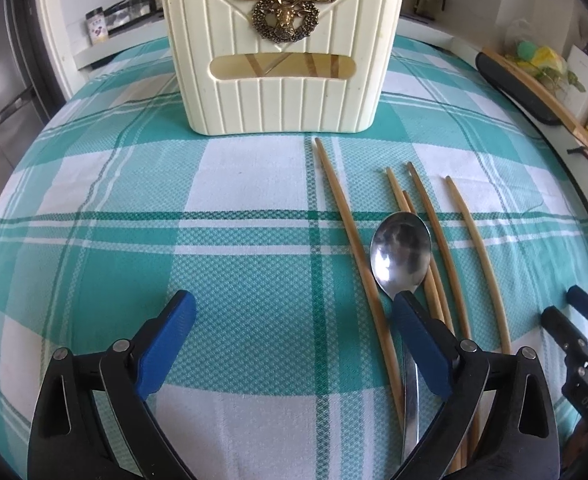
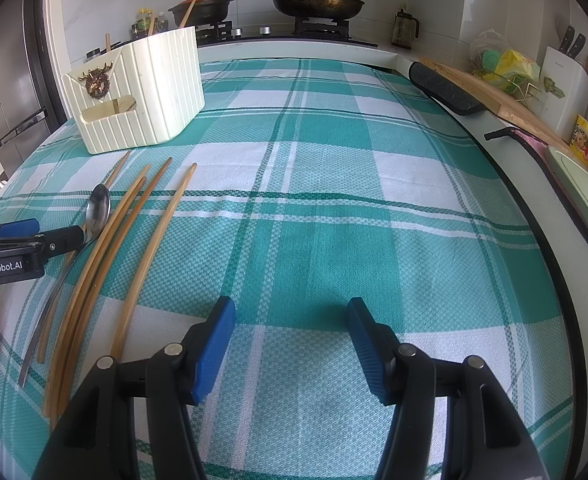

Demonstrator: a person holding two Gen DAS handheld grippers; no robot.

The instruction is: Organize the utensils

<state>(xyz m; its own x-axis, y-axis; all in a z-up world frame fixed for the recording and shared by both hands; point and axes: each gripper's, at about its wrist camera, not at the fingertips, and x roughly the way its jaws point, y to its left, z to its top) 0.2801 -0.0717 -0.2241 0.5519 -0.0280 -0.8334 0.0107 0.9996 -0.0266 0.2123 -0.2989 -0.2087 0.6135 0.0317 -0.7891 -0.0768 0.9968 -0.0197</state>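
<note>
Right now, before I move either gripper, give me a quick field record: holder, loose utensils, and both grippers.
holder: cream caddy with deer emblem, upright at the far side of the checked cloth; some chopsticks already inside
loose chopsticks: five lying on the cloth
spoon: bowl up, lying among the chopsticks
left gripper: open, right finger over the spoon's neck
right gripper: open, over bare cloth, holding nothing
</note>
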